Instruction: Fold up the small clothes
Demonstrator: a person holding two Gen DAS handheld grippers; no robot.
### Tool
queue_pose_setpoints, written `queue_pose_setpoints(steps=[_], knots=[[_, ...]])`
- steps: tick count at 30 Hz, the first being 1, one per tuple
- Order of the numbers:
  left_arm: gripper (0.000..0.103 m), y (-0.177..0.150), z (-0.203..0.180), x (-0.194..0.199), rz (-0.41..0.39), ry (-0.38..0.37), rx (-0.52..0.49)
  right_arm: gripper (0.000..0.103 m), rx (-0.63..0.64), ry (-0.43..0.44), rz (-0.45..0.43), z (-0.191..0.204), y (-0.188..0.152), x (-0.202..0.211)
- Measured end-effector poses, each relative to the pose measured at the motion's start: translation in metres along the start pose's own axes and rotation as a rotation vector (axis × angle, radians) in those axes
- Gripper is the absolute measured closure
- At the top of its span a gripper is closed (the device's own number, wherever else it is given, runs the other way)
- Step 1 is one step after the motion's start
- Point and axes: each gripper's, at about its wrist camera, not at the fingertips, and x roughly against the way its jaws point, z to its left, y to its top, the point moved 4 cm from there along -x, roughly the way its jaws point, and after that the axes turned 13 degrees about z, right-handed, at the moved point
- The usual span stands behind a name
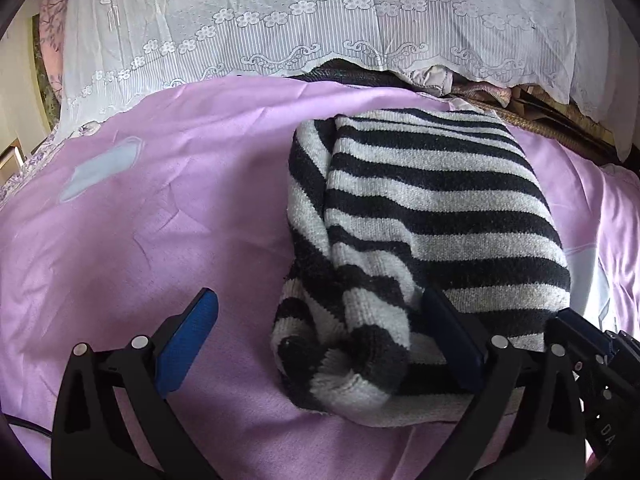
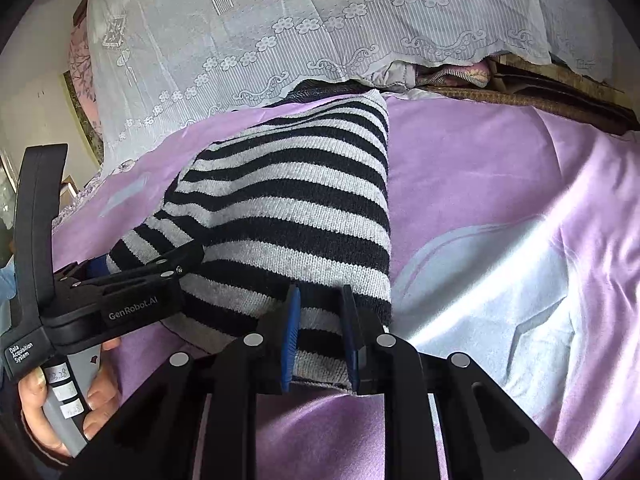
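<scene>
Purple bedsheet covers the bed, w/ a white lace curtain hanging along its far edge and a dark pile of stuff poking out under the hem.

Your left gripper sits low over the near edge of the bed, fingers spread wide open: left pad lies on bare sheet, right pad rests against the striped sweater, whose bunched sleeve end lies between the fingers, ungripped. Your right gripper is clamped on the sweater's near hem, fabric pinched between both blue pads. Sweater is folded into a long strip running from the near edge toward the far edge.

Right wrist view shows what the left can't: your left hand wrapped round the grey handle, the left gripper's body seen from the side w/ "GenRobot.AI" on it, and a big pale patch on the sheet to the right of the sweater. Left wrist view shows the layered sleeve on the sweater's left side, plus a small pale patch on the sheet.

Right gripper is only a sliver at the left view's lower right edge; can't read its fingers there. Sweater's underside and far end detail are hard to make out.
</scene>
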Motion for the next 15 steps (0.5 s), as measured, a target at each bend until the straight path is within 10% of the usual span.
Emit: queue_pose_setpoints(steps=[15], knots=[[0.004,0.006,-0.003,0.022,-0.078,0.053,0.007,0.073,-0.015,0.038,-0.018,-0.001,0.002,0.005]])
